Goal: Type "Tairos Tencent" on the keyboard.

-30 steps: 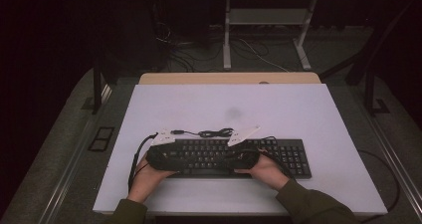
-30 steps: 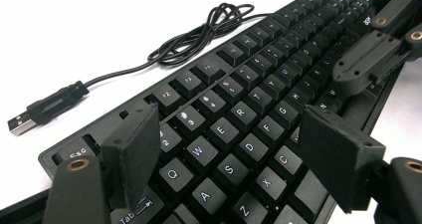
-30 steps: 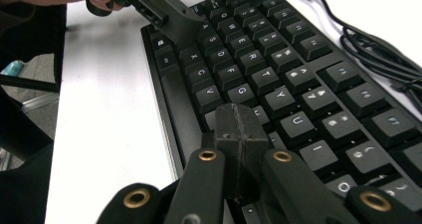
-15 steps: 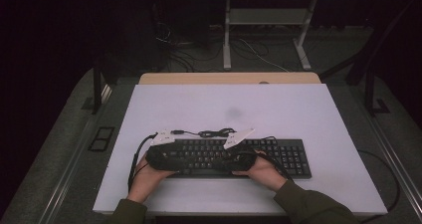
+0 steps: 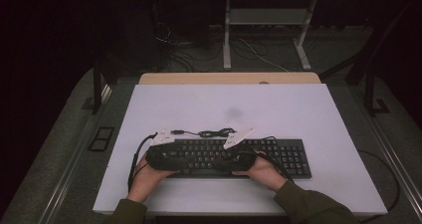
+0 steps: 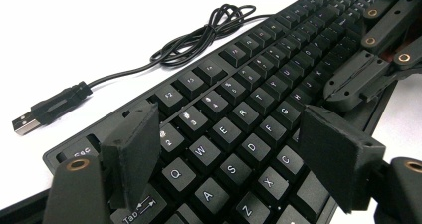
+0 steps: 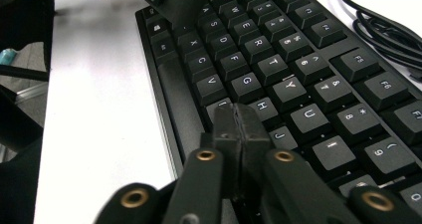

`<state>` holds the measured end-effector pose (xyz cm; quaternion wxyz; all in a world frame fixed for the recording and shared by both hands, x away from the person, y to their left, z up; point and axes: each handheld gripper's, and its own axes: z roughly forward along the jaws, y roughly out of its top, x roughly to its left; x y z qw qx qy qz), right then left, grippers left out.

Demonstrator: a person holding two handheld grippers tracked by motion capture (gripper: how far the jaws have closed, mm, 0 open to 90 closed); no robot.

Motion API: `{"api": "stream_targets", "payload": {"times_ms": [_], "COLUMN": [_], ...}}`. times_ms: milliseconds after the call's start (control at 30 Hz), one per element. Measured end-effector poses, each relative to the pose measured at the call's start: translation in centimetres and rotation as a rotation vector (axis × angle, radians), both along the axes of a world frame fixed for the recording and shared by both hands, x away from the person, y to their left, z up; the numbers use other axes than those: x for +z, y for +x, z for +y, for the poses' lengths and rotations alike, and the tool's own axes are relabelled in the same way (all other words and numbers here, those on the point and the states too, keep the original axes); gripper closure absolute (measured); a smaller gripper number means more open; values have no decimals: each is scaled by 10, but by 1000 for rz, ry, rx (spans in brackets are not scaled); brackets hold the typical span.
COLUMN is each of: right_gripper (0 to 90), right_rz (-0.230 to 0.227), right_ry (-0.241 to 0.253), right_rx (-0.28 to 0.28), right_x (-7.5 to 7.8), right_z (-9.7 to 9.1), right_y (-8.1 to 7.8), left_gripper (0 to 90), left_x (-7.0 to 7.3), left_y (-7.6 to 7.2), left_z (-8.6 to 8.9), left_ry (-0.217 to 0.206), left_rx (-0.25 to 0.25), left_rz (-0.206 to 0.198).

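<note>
Almost nothing has moved since a second ago: both my hands sit where they were, low over the keyboard (image 5: 286, 154), which lies along the front edge of the table (image 5: 199, 104), a little toward the right front corner.

My left gripper (image 6: 231, 129) hangs over the keyboard's left end. Its fingers (image 6: 137, 154) are spread apart with nothing between them, straddling the Q, W, E and S, D keys without pressing any that I can make out.

My right gripper (image 7: 239, 115) is clenched on nothing, its two fingers (image 7: 226, 134) pressed together into one blunt tip. That tip is down in the middle of the keyboard, just in front of H and beside J. Whether it touches a key I cannot tell, since the tip hides the cap under it.

The keyboard's cable (image 6: 199, 40) is coiled on the table behind it, and the USB plug (image 6: 45, 112) lies loose there, plugged into nothing.

I read this stillness as a pause over the keys. The closed right tip is shaped for poking a single key, so I judge a keypress near H or J is in hand, while the open left waits.
</note>
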<state>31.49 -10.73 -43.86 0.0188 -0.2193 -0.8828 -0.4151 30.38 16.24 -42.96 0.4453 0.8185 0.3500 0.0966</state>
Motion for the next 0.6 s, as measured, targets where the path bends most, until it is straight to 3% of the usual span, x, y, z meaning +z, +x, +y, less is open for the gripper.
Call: {"api": "stream_targets", "payload": {"times_ms": [300,600], "right_gripper": [810,635], "right_rz": [-15,-34], "right_ry": [34,56], "right_rx": [-14,-47], "right_x": [5,9], "right_z": [-5,-13], "right_y": [1,4], "left_gripper": [246,275], "left_x": [1,2], "left_y": [0,0], "left_z": [0,-3], "left_ry": [-4,-9], "left_rx": [-2,-6], "left_rz": [-8,-7]}}
